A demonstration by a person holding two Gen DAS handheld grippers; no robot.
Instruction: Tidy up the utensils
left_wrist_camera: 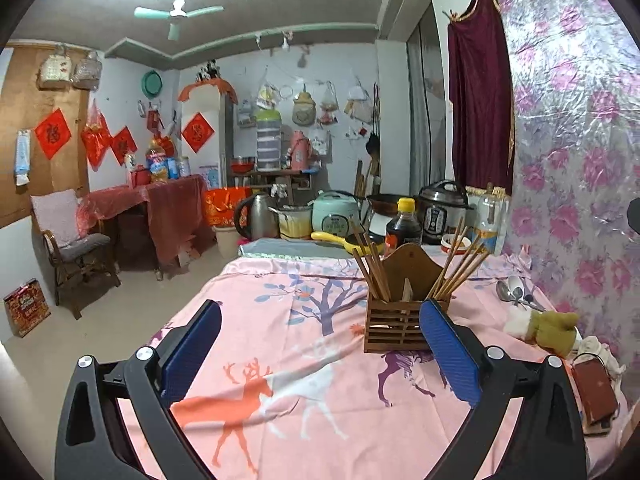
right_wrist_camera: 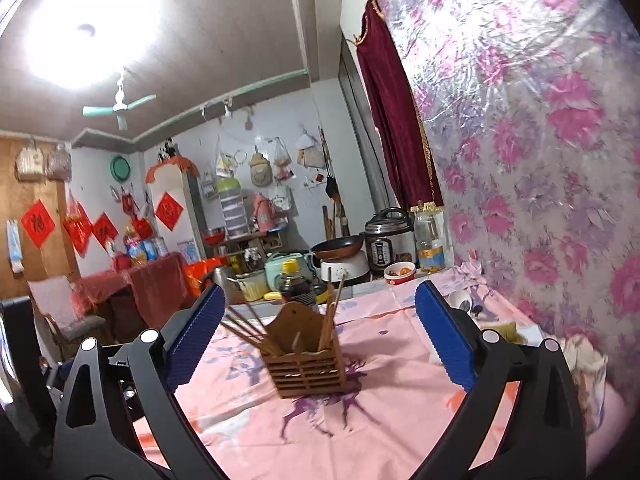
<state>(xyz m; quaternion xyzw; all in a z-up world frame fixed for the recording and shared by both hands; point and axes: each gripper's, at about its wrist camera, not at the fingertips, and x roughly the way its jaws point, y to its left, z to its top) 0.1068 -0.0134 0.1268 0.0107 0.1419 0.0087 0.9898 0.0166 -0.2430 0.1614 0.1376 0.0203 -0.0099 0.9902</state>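
One wooden holder (left_wrist_camera: 400,322); two bunches of chopsticks (left_wrist_camera: 372,268) in it, too crowded to count; two or three spoons (left_wrist_camera: 514,292); one dark sauce bottle (left_wrist_camera: 404,226); two tools.

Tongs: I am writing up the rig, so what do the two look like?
Both match. The left tongs and right tongs have black plastic arms with triangular cut-outs, round silver bolt heads at the pivots, and flat blue ribbed pads on the fingers. No cables or sleeves show.
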